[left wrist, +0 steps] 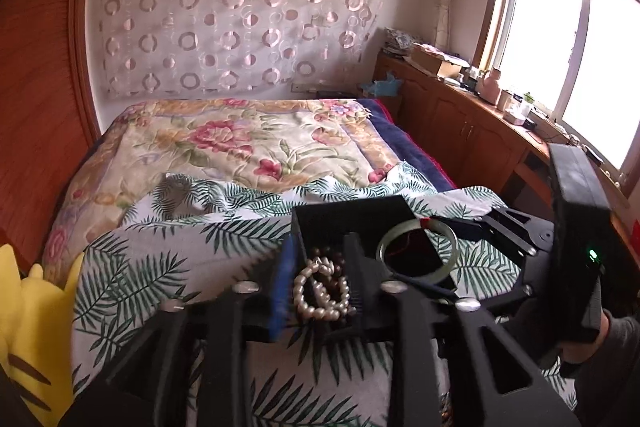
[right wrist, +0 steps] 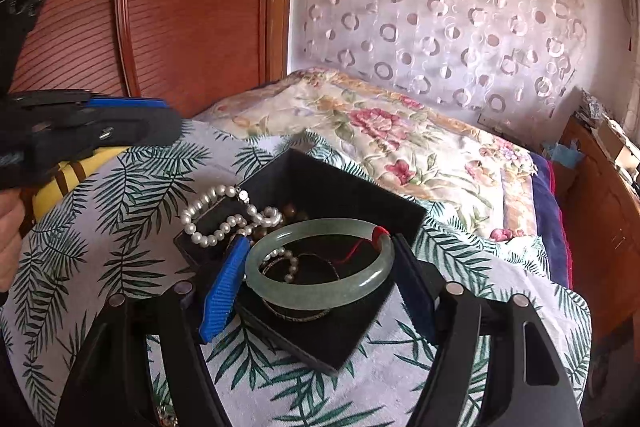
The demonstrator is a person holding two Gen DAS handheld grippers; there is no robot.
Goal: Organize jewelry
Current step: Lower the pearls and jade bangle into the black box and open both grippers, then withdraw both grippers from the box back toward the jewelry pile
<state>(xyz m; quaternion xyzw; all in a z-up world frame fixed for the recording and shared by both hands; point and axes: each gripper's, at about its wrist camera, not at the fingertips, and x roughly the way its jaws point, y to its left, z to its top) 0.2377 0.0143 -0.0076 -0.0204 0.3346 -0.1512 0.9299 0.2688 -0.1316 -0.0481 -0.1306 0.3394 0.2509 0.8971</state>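
The bangle (right wrist: pixel 320 263) lies over the box (right wrist: pixel 332 187), pearl strand (right wrist: pixel 224 215) to its left.

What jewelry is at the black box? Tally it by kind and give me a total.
Pearl strand: 1
Green bangle: 1
Brown bead strand: 1
Thin silvery band, mostly hidden under the bangle: 1
Total: 4 pieces that show; the box may hide more.
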